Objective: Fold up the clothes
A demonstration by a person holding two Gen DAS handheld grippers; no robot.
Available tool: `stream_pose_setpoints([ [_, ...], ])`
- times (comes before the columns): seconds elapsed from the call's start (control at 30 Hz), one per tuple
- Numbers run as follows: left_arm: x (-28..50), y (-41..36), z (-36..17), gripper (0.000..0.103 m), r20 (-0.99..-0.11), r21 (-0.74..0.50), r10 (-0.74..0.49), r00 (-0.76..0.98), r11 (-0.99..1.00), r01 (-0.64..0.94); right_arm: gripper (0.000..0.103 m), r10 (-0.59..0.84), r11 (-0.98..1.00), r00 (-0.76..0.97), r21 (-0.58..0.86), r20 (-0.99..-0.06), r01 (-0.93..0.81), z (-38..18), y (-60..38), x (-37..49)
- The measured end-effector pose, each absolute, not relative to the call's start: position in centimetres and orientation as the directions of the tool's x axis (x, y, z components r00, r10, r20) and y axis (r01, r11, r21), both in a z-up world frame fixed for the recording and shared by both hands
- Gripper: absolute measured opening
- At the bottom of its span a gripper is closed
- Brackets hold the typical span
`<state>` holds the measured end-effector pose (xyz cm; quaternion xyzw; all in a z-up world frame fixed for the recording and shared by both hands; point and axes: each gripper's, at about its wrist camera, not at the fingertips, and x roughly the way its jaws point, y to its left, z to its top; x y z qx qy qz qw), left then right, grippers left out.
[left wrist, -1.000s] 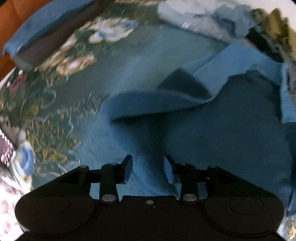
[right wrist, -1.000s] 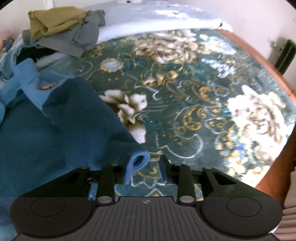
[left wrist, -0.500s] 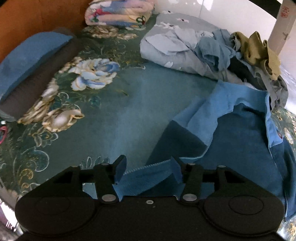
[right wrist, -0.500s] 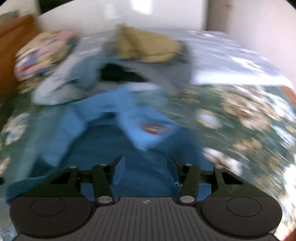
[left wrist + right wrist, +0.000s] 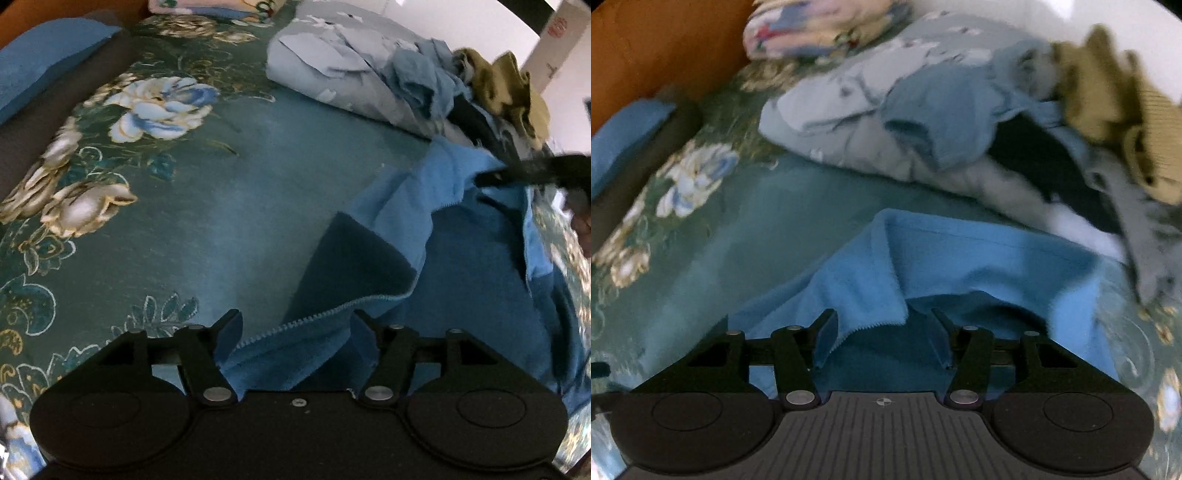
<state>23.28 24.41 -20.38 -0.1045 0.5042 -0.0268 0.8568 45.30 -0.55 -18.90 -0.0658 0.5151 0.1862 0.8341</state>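
Observation:
A blue fleece zip jacket [image 5: 461,280] lies on the green floral bedspread [image 5: 229,192], its front flap turned back to show the lighter lining. My left gripper [image 5: 297,325] is open, with the jacket's zipper edge lying between its fingers. My right gripper [image 5: 882,325] is open over the jacket's collar [image 5: 945,258], with a collar corner between its fingers. The right gripper also shows in the left wrist view [image 5: 532,173] as a dark blurred shape at the collar.
A pile of unfolded clothes [image 5: 923,110], grey, light blue and olive, lies behind the jacket. A folded floral quilt [image 5: 820,26] sits by the orange headboard [image 5: 665,40]. A blue and dark cushion [image 5: 44,74] lies at the left.
My right gripper swung from the jacket's sleeve on the right side to the collar. My left gripper moved to the zipper edge and stayed open there.

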Motion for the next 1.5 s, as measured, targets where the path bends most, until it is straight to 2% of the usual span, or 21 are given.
stream_pose_setpoints([
  [0.2, 22.9, 24.0, -20.8, 0.066, -0.864, -0.109, -0.114, 0.491, 0.993, 0.038, 0.056, 0.232, 0.873, 0.349, 0.036, -0.908, -0.487, -21.6, -0.1, 47.2],
  [0.3, 23.2, 24.2, -20.9, 0.068, -0.858, -0.075, -0.102, 0.503, 0.994, 0.075, 0.063, 0.243, 0.849, 0.334, 0.032, -0.911, -0.528, -22.5, 0.1, 48.2],
  [0.4, 23.9, 24.2, -21.2, 0.068, -0.862, -0.072, -0.115, 0.494, 0.992, 0.106, 0.061, 0.272, 0.829, 0.312, 0.057, -0.91, -0.556, -22.8, 0.3, 48.7],
  [0.43, 24.1, 24.0, -21.4, 0.068, -0.866, -0.064, -0.115, 0.487, 0.991, 0.12, 0.058, 0.285, 0.822, 0.302, 0.07, -0.91, -0.566, -22.8, 0.4, 48.7],
  [0.5, 24.4, 23.8, -21.8, 0.068, -0.874, -0.06, -0.123, 0.469, 0.987, 0.148, 0.046, 0.311, 0.804, 0.273, 0.099, -0.91, -0.586, -22.7, 0.6, 48.6],
  [0.53, 24.5, 23.6, -22.0, 0.068, -0.879, -0.063, -0.132, 0.458, 0.985, 0.162, 0.045, 0.322, 0.796, 0.259, 0.112, -0.911, -0.595, -22.7, 0.7, 48.5],
  [0.6, 24.5, 23.4, -22.4, 0.068, -0.885, -0.081, -0.153, 0.441, 0.981, 0.179, 0.032, 0.334, 0.785, 0.23, 0.134, -0.914, -0.605, -22.6, 0.9, 48.2],
  [0.67, 24.4, 23.2, -22.5, 0.066, -0.889, -0.097, -0.171, 0.424, 0.977, 0.191, 0.023, 0.343, 0.78, 0.208, 0.155, -0.916, -0.606, -22.6, 0.8, 48.1],
  [0.7, 24.4, 23.1, -22.6, 0.06, -0.892, -0.099, -0.174, 0.417, 0.976, 0.194, 0.015, 0.343, 0.782, 0.21, 0.154, -0.916, -0.605, -22.6, 0.8, 48.1],
  [0.73, 24.2, 22.9, -22.6, 0.056, -0.896, -0.097, -0.17, 0.411, 0.977, 0.192, 0.012, 0.342, 0.782, 0.22, 0.147, -0.913, -0.606, -22.5, 0.8, 48.0],
  [0.8, 23.9, 22.8, -22.7, 0.039, -0.903, -0.102, -0.168, 0.396, 0.978, 0.184, 0.006, 0.344, 0.781, 0.243, 0.133, -0.907, -0.611, -22.2, 0.7, 47.9],
  [0.83, 23.8, 22.8, -22.7, 0.035, -0.904, -0.116, -0.174, 0.39, 0.979, 0.169, 0.006, 0.347, 0.779, 0.252, 0.128, -0.903, -0.613, -21.9, 0.7, 47.9],
  [0.87, 23.7, 22.9, -22.7, 0.027, -0.902, -0.136, -0.185, 0.39, 0.979, 0.15, 0.005, 0.349, 0.778, 0.261, 0.124, -0.9, -0.616, -21.7, 0.7, 47.8],
  [0.97, 23.3, 23.2, -21.9, 0.02, -0.89, -0.201, -0.211, 0.404, 0.977, 0.068, 0.005, 0.315, 0.768, 0.336, 0.03, -0.888, -0.64, -20.6, 1.1, 47.9],
  [1.27, 21.7, 20.0, -18.8, 0.017, -0.721, -0.524, -0.454, 0.523, 0.852, 0.018, 0.001, 0.178, 0.793, 0.519, -0.191, -0.836, -0.579, -17.4, 0.7, 52.1],
  [1.5, 22.2, 14.2, -22.9, 0.018, -0.712, -0.615, -0.526, 0.465, 0.787, -0.053, 0.001, 0.067, 0.79, 0.51, -0.266, -0.858, -0.553, -19.6, 0.2, 53.0],
])
